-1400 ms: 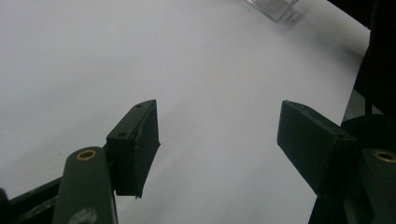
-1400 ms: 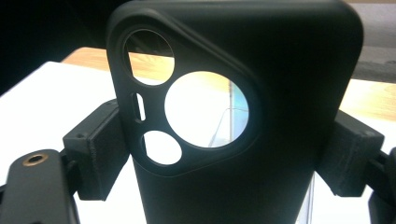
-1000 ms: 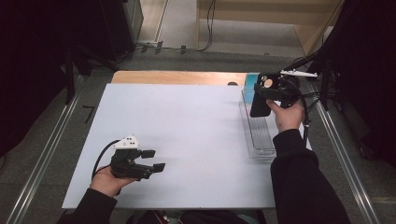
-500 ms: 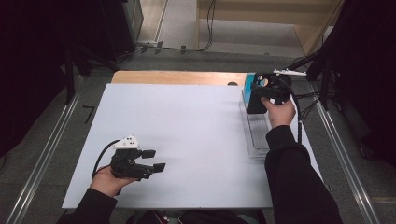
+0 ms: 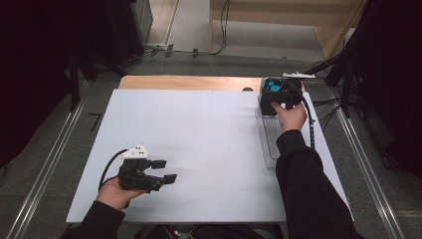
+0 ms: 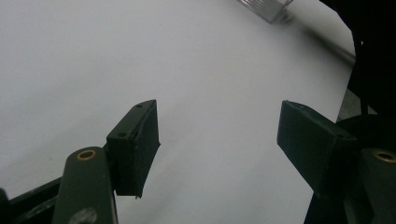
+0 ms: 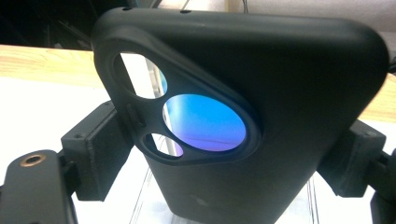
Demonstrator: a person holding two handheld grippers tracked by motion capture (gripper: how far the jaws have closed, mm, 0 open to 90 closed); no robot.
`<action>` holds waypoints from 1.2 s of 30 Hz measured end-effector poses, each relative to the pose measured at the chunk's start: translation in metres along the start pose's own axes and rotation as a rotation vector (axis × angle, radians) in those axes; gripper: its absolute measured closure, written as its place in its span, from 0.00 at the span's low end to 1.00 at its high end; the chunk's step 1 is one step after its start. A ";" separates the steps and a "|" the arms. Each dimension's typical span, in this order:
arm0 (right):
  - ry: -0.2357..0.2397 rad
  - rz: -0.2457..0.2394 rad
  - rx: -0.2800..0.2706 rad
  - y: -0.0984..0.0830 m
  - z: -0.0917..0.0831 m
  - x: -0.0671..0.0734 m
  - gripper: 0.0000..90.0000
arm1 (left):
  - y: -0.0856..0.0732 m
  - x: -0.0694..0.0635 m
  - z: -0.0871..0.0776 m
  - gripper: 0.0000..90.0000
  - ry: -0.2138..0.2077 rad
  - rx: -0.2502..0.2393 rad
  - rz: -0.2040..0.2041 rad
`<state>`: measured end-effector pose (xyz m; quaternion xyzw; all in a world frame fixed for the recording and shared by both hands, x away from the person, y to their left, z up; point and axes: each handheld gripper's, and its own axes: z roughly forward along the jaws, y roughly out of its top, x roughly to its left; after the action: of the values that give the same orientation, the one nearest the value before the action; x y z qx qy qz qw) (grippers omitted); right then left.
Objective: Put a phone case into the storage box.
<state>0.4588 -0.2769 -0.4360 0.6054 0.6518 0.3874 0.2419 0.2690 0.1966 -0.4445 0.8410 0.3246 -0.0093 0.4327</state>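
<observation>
So the right gripper (image 5: 272, 102) has its jaws clamped on the two sides of a black phone case (image 7: 243, 116), holding it upright at the far right end of the white table (image 5: 209, 144), right over the far end of a clear plastic tray (image 5: 271, 142), with something blue (image 5: 271, 85) showing just behind it. Through the case's camera cutout you can see blue and a bit of the tray. The left gripper (image 5: 166, 172) sits low near the front left corner of the table, jaws wide apart with nothing between them.
</observation>
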 end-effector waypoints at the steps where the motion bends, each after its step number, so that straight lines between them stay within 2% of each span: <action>1: -0.006 -0.003 0.005 0.000 0.001 0.001 0.14 | 0.000 0.000 0.000 0.33 0.001 0.002 0.001; 3: -0.030 -0.012 0.011 0.001 0.004 0.003 0.14 | 0.000 0.000 0.000 0.33 0.001 0.003 0.002; 7: -0.037 -0.015 0.003 0.000 0.005 0.004 0.14 | 0.000 0.000 0.000 0.33 0.000 0.001 0.003; 17: -0.004 0.024 0.013 -0.001 0.007 -0.001 0.09 | 0.001 -0.001 0.001 0.33 -0.003 -0.001 0.007; 21: -0.005 0.013 0.013 -0.001 0.007 -0.001 0.09 | 0.002 -0.001 0.002 0.33 -0.003 -0.006 0.001; 29: 0.009 0.029 0.027 -0.001 0.007 -0.002 0.08 | 0.001 0.001 0.002 0.33 -0.004 -0.005 0.000; 32: 0.023 0.044 0.040 -0.001 0.005 -0.003 0.02 | 0.001 0.001 0.001 0.33 -0.001 -0.006 -0.004; 36: 0.036 0.037 0.049 -0.001 0.000 -0.002 0.02 | 0.002 0.001 0.001 0.33 -0.004 -0.008 -0.004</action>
<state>0.4586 -0.2794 -0.4365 0.6160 0.6541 0.3865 0.2080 0.2706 0.1954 -0.4443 0.8388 0.3254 -0.0104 0.4364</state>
